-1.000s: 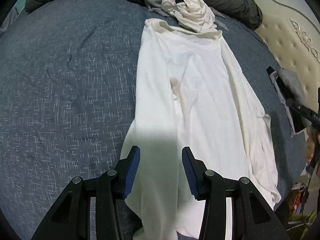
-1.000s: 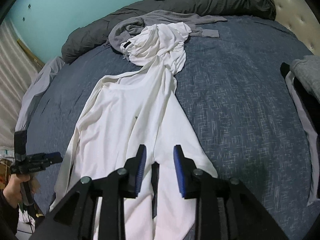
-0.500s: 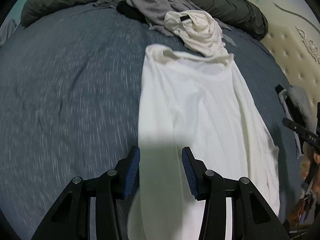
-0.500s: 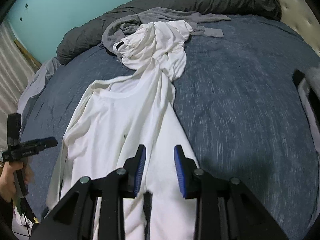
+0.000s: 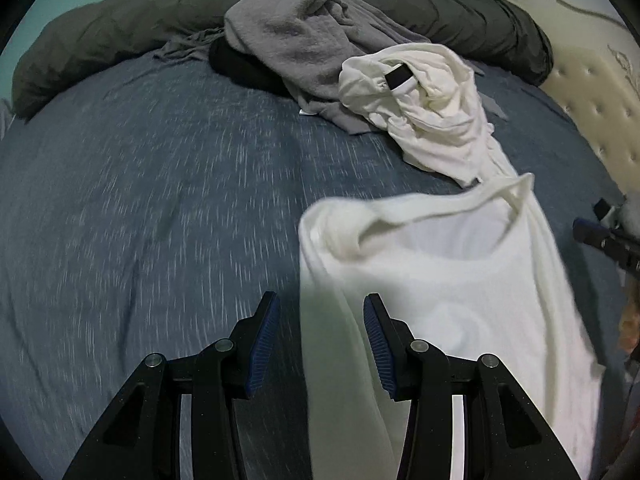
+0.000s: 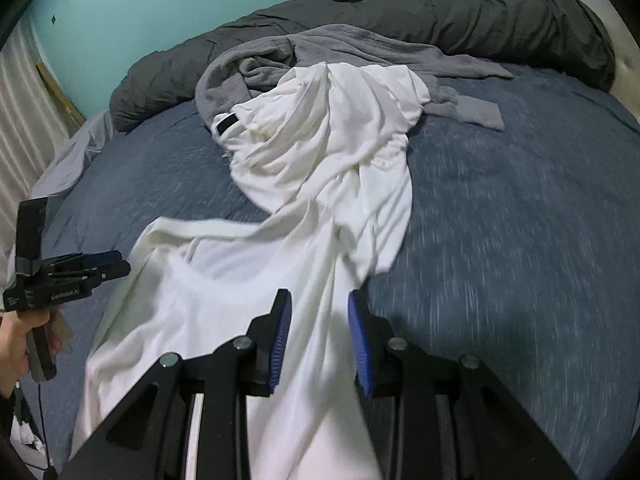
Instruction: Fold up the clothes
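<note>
Nothing folded yet, judging by how things lie.

Seen along the left gripper (image 5: 320,344): fingers spread, pinching nothing, with the left edge of the white shirt (image 5: 460,280) running up through the gap, closer to the right finger than the left. Left of the fingers, only bare blue bedcover (image 5: 140,220). Ahead of the fingertips and to their right, the shirt's collar end, rumpled and rolled over on itself, not flat. Far ahead of the fingers, a grey garment (image 5: 288,40) heaped against a dark quilt (image 5: 100,28), and a crumpled white top (image 5: 432,120) resting on it, touching the shirt's far end. Far right, a padded headboard (image 5: 592,112).

Seen along the right gripper (image 6: 320,340): fingers parted, narrower than the left pair, closed on nothing; shirt cloth under the gap and out to the left, bedcover just right of the right finger. Well left of these fingers, a hand (image 6: 16,344) holding the other gripper at the shirt's far edge.

Done so far, at a guess: shirt pulled out lengthwise on the bed, roughly spread. Left to do: smooth the collar end, free it from the crumpled top, fold sides and length, then deal with the crumpled top and the grey garment, both untouched.
</note>
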A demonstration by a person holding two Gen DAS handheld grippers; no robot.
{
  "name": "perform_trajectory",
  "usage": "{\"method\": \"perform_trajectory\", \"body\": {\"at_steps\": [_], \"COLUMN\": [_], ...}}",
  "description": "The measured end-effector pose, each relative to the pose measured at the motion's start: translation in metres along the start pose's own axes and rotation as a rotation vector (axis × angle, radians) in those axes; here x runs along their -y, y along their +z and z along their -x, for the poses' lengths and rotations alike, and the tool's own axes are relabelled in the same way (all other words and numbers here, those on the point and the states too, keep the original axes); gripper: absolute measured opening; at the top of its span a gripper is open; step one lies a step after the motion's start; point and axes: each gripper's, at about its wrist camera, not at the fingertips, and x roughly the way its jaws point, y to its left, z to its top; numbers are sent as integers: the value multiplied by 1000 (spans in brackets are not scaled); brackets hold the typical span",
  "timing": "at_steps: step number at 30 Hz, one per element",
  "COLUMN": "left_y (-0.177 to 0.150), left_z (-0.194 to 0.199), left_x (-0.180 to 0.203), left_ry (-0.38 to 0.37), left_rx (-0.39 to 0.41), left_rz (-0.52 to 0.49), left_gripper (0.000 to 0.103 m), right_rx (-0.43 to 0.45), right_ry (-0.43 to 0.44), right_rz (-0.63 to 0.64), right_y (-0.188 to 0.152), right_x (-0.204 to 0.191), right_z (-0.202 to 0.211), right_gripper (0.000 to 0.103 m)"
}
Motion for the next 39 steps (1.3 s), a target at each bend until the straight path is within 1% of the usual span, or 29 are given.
{"method": "perform_trajectory", "body": {"at_steps": [4, 5, 6, 7, 10, 12, 13, 14, 15, 16, 17, 18, 22, 25, 30, 36, 39], "left_y": [13, 14, 15, 17, 22, 25, 26, 28, 29, 30, 31, 31, 40, 48, 59, 59, 59], "left_z": [-17, -20, -21, -22, -23, -23, -23, -24, -25, -26, -26, -26, -16, -13, -19, -48, -61], "left_x": [-3, -4, -4, -5, -6, -6, -5, -5, -4, -3, -3, -3, -18, -29, -42, -48, -46], "left_ry": [-2, -8, -8, -8, -15, -22, -25, -27, -29, -33, -30, -25, -41, -40, -54, -48, -33], "left_rx": [-1, 1, 1, 3, 13, 20, 19, 17, 15, 13, 15, 18, 43, 48, 47, 4, -16], "left_rz": [-6, -9, -15, -23, -34, -35, -40, -46, -52, -57, -63, -62, 0, 23, 53, 70, 59], "left_gripper": [47, 45, 38, 27, 12, 5, 3, 3, 2, 2, 2, 1, 1, 1, 1, 1, 2], "right_rx": [-15, -16, -15, -14, -18, -24, -27, -30, -31, -24, -18, -13, 15, 38, 48, -15, -27], "right_ry": [-13, -17, -17, -16, -12, -2, 5, 12, 15, 10, 8, 10, -20, -29, -54, -103, -115], "right_rz": [12, 13, 17, 23, 63, 73, 75, 77, 78, 77, 76, 80, 88, 36, -16, -27, -16], "right_y": [15, 17, 19, 21, 25, 27, 28, 29, 30, 31, 31, 32, 37, 46, 59, 59, 58], "right_x": [2, 3, 4, 4, 1, -1, -1, -1, -2, -2, -2, -3, -1, 10, 26, 35, 36], "right_z": [-27, -31, -35, -38, -47, -51, -53, -55, -56, -56, -55, -54, -46, -41, -45, -77, -91], "right_gripper": [29, 29, 29, 29, 29, 29, 27, 17, 10, 5, 2, 2, 1, 1, 1, 1, 1]}}
